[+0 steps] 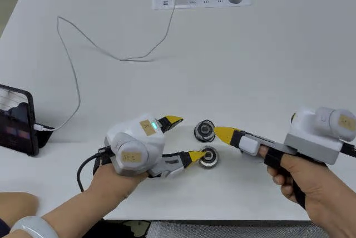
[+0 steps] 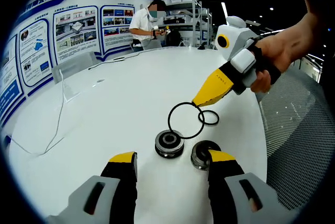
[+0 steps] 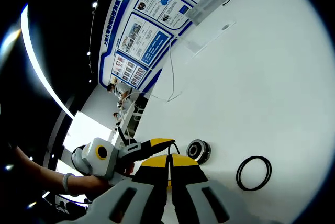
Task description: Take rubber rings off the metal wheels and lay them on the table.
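The left tongs are open above the white bench, and their two yellow tips stand well apart. In the head view the first wheel lies right at the nearer tip, but I cannot tell if it touches. The second wheel lies just beside the first. It is between the open tips and the right tongs. The right tongs are closed, with nothing seen between the tips, and they point at the second wheel from very near.

The left gripper view looks low along the bench and shows what lies beyond the wheels. There is a big ring and a small ring, both thin and black, just beside each other. The tip of the right tongs is over the edge of the big ring. From this angle I cannot tell if the tip touches it.

The right gripper view answers part of this. There a ring lies flat on the bench, apart from the closed tips, with one wheel near it and the left tongs behind that wheel. I cannot tell which of the two rings it is.

The head view also shows the far part of the bench. A phone stands at the left edge, and a cable runs from it to a power strip at the back.
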